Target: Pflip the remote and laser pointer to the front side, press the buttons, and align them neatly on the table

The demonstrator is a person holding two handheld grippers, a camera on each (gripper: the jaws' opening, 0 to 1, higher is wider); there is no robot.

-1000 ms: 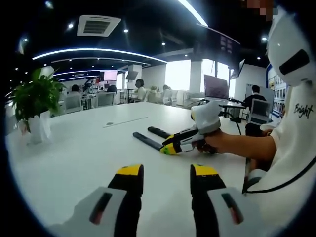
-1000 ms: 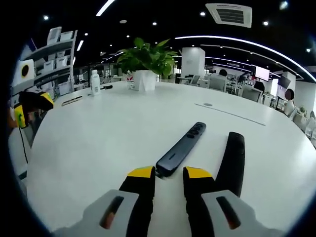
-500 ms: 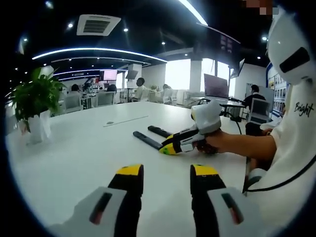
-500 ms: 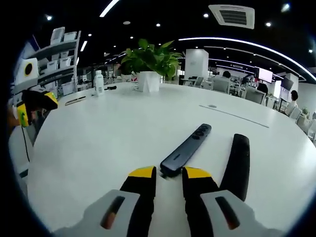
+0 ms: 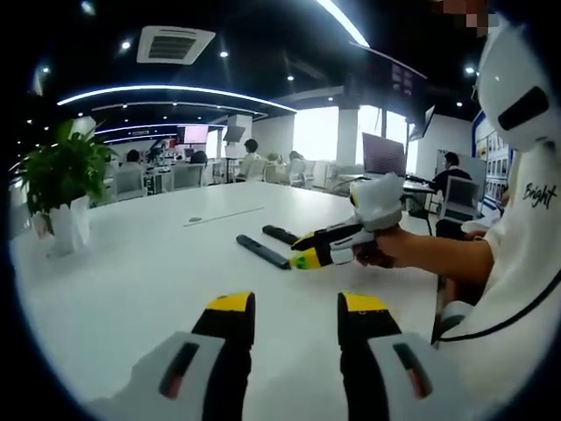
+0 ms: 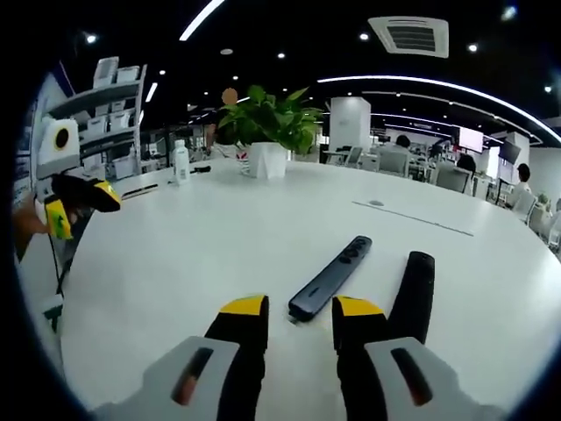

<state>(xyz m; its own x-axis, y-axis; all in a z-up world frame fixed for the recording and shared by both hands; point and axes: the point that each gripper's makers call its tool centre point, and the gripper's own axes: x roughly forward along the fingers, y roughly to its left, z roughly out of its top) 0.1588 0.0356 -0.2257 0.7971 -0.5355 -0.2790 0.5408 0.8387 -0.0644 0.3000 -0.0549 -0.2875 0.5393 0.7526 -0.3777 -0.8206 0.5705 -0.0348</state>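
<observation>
Two slim handsets lie side by side on the round white table point(image 6: 175, 254), both grippers hovering empty.

In the right gripper view the right gripper point(image 6: 298, 309) has its yellow-tipped jaws spread, just short of the near end of the dark grey laser pointer point(image 6: 330, 277), whose buttons face up. The long black remote point(image 6: 410, 287) lies just beside it, roughly parallel. The left gripper point(image 5: 296, 307) is held well back from both, its jaws parted with nothing between them. A potted green plant in a white pot point(image 6: 267, 132) stands at the far edge.
</observation>
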